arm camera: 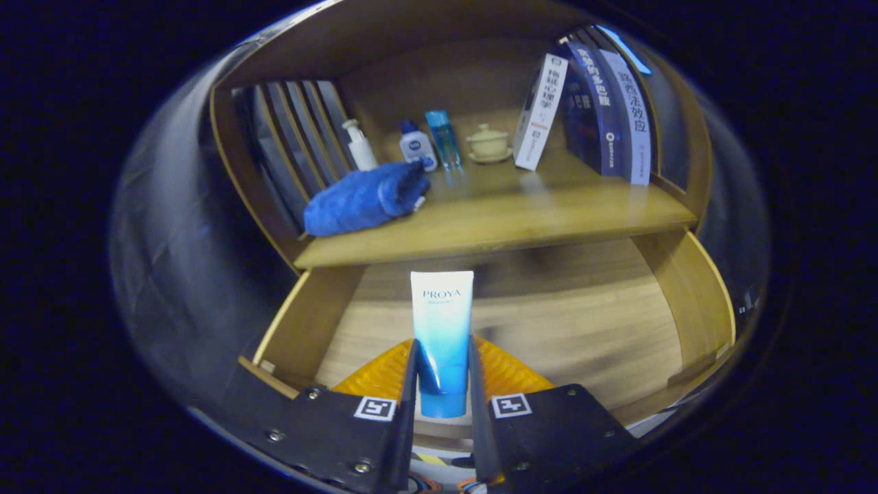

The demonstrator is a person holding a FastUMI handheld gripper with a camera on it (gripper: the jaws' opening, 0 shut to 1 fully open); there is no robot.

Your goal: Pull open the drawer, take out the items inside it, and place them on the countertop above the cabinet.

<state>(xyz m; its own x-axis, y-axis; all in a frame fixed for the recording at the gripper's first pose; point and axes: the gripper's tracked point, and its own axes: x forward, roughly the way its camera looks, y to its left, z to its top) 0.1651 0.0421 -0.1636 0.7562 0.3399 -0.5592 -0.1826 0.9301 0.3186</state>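
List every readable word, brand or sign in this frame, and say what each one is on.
"PROYA": on the tube that the gripper is shut on, over the open drawer.
Line beneath it: too small to read.
"路西法效应": pale book spine.
White book and dark blue book: characters too blurred to read.
Small bottle: label too small to read.

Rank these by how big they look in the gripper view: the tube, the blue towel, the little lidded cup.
1. Towel and tube, held between the gripper's fingers: about alike, and the tube's nearness inflates it, so unranked.
2. Cup, clearly smallest, though farthest back on the countertop.
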